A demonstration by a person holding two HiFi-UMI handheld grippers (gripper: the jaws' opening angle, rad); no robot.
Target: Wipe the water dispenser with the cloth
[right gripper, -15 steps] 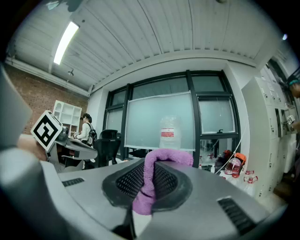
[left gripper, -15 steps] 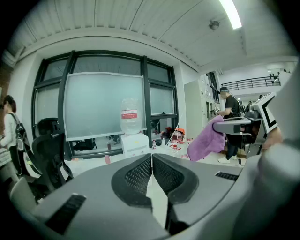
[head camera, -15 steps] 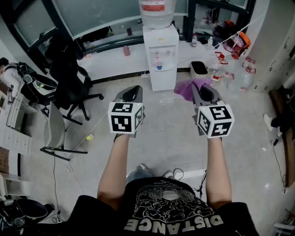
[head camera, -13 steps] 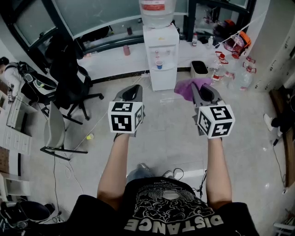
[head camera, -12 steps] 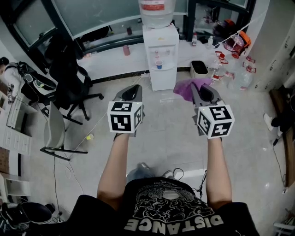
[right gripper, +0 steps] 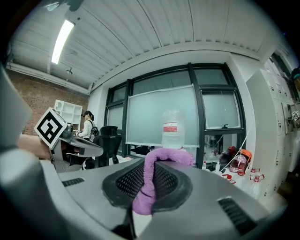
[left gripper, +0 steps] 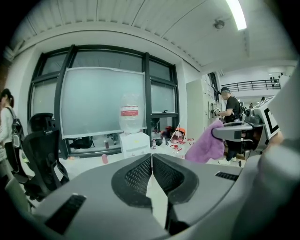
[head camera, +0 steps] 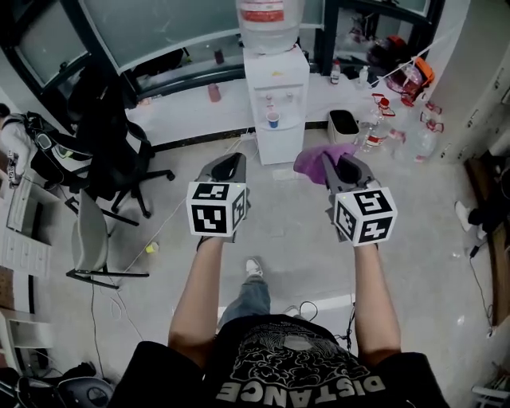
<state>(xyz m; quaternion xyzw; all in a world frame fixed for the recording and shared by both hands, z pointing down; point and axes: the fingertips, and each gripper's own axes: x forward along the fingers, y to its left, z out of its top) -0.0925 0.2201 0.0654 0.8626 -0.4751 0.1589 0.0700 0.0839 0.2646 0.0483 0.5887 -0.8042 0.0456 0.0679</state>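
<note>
A dark office chair [head camera: 111, 135] stands on the floor well to the left of the left gripper [head camera: 226, 166] and a little ahead of it. The left gripper is held out over the floor, and in its own view its jaws [left gripper: 152, 161] are pressed together along their mesh pads with nothing between them.

Ahead of both grippers and well apart from them, roughly between their two lines, stands the white water dispenser [head camera: 277, 103] against a low white ledge. A large clear bottle [head camera: 269, 20] with a red label sits on top of it, and a small blue cup [head camera: 273, 119] sits in its tap recess. From the left gripper view the dispenser [left gripper: 135, 143] sits just left of the jaw line. From the right gripper view the bottle [right gripper: 171, 129] rises just right of it.

The right gripper [head camera: 341, 166] is level with the left one. Its jaws are pinching the purple cloth [right gripper: 146, 187], which runs up between the pads, loops over the tips and hangs out ahead and to the left of the gripper [head camera: 312, 158]. The cloth does not touch the dispenser.

Ahead of the right gripper sits a dark-rimmed bin [head camera: 343, 123], with a cluster of plastic bottles [head camera: 382, 119] to its right.
</note>
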